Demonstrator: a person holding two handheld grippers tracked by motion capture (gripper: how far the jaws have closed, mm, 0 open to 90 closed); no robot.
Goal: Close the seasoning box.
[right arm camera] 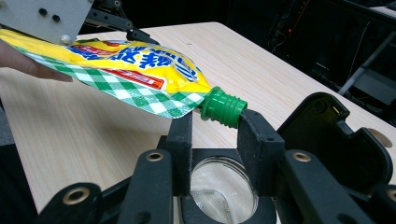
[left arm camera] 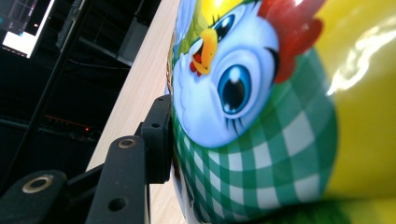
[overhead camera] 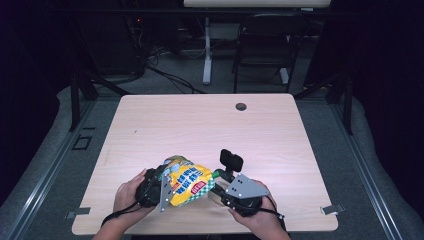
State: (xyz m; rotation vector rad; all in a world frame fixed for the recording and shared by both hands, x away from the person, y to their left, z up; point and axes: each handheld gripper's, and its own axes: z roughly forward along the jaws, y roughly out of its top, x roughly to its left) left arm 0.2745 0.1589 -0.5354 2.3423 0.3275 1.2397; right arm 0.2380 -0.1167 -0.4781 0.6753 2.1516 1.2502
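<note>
A yellow spouted pouch [overhead camera: 187, 182] is clamped by the left gripper [overhead camera: 159, 189] above the table's [overhead camera: 210, 125] near edge. Its long axis is laid toward the right gripper [right arm camera: 215, 135], green cap [right arm camera: 223, 108] foremost. The cap is seen between the right jaws, which stand apart, a glass jar [right arm camera: 223, 189] below them.

1. Light wood-grain rectangular table [overhead camera: 165, 120]: occupies the centre of the high view.
2. Round dark grommet hole [overhead camera: 241, 106]: set in the tabletop near its far edge.
3. Black folding chair [overhead camera: 262, 37]: stands on the floor beyond the table's far side.
4. White metal table leg [overhead camera: 207, 50]: stands left of the chair.
5. Black cables [overhead camera: 170, 75]: lie on the grey floor behind the table.
6. Lit screen [left arm camera: 23, 23]: upper-left corner of the left gripper view.
</note>
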